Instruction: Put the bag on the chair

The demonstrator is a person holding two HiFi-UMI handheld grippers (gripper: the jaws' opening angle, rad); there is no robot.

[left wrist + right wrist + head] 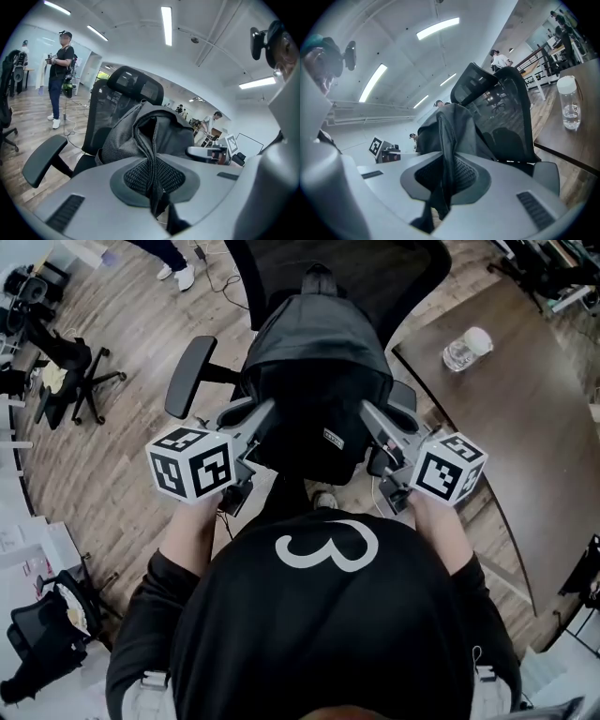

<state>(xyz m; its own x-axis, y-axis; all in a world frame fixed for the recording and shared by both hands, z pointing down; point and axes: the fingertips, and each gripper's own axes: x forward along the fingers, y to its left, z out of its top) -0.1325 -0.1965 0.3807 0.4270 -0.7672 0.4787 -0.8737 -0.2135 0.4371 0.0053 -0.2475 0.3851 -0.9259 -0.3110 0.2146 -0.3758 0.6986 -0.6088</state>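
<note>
A black backpack (314,371) hangs upright just over the seat of a black mesh office chair (375,273), its back toward the backrest. My left gripper (262,420) is shut on the bag's left side and my right gripper (372,418) on its right side. In the left gripper view a fold of the bag's fabric (151,178) is pinched between the jaws, with the chair's backrest (136,86) behind the bag. The right gripper view shows the same kind of pinch on a strap-like fold (446,178). The seat is hidden under the bag.
The chair's left armrest (187,376) and right armrest (403,395) flank the bag. A dark wooden table (525,418) with a water bottle (466,348) stands at the right. Another office chair (75,371) and a standing person (60,75) are off to the left.
</note>
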